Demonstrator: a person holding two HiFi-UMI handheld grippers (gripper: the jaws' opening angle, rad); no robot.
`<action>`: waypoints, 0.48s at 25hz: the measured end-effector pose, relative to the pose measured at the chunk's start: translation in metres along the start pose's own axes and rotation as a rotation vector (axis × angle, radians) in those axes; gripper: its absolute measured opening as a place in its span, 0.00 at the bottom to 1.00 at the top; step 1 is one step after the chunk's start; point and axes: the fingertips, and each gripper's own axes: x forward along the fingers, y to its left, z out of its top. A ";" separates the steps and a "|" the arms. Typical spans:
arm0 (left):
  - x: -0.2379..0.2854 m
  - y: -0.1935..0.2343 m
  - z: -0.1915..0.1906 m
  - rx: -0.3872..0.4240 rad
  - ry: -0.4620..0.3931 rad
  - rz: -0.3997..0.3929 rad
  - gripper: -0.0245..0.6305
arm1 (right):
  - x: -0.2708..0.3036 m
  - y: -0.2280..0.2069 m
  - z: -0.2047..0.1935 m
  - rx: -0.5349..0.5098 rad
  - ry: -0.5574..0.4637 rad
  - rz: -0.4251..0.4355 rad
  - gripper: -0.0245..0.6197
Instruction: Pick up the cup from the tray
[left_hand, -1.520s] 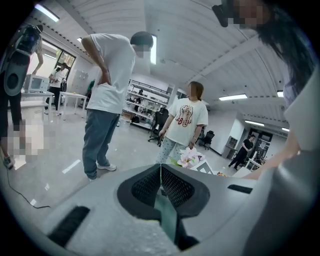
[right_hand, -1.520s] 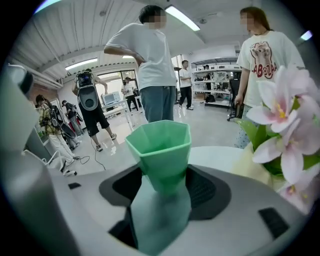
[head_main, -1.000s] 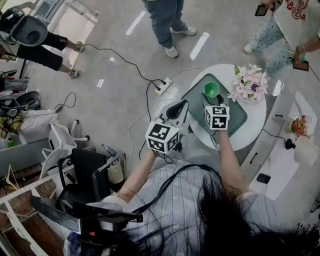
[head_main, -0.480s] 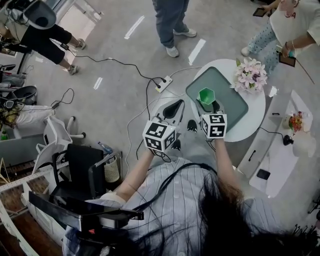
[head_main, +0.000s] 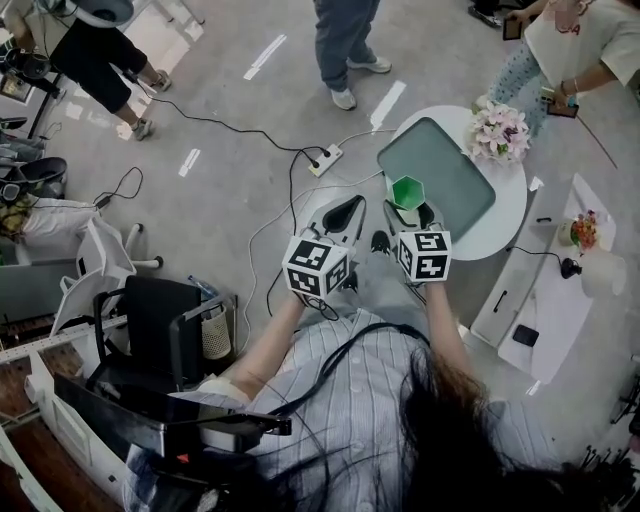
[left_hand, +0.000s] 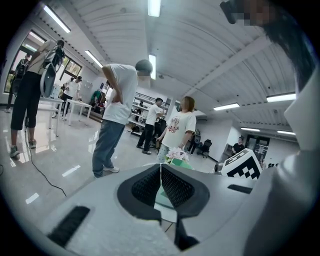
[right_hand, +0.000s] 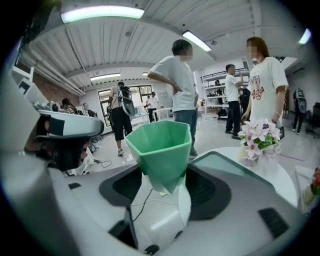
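**Green cup (head_main: 407, 189) held off the tray (head_main: 445, 170) by the right gripper (head_main: 408, 207)**

Head view first. The cup sits in the right gripper at the near left corner of the grey tray, out over the rim of the round white table (head_main: 508, 215). Pink flowers (head_main: 497, 132) stand at the tray's far side. The left gripper (head_main: 346, 212) hangs just beside the cup, on its left, over the floor (head_main: 230, 150) and not touching it.

Left gripper view now. Its dark ribbed pads meet along a thin line, with nothing pinched between them.

Right gripper view. The jaws clamp the cup's narrow foot, one pad on each side, and the wide mouth opens above them. Floor shows beneath the cup and the tray lies beyond, to the right. So the cup is in the air, apart from the tray.

How will it handle? It is six-sided and tapered, and looks like thin hard plastic, so probably light, stiff and smooth. That taper could let it slip out of a pinch. The flat facets low on the body look the safest hold, and a gentle squeeze should do.

As for writing, the cup shows no label. The marker cubes (head_main: 425, 255) carry black-and-white squares and no words. Red print on a bystander's white T-shirt (right_hand: 267, 80) is too small to read.
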 end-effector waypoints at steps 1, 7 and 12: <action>-0.006 -0.002 -0.003 0.000 0.000 -0.003 0.06 | -0.005 0.005 -0.003 -0.001 -0.003 0.000 0.46; -0.026 -0.015 -0.017 -0.009 0.000 -0.027 0.06 | -0.036 0.025 -0.016 -0.009 -0.005 -0.013 0.46; -0.035 -0.027 -0.025 -0.017 0.011 -0.050 0.06 | -0.055 0.037 -0.025 -0.017 0.005 -0.016 0.46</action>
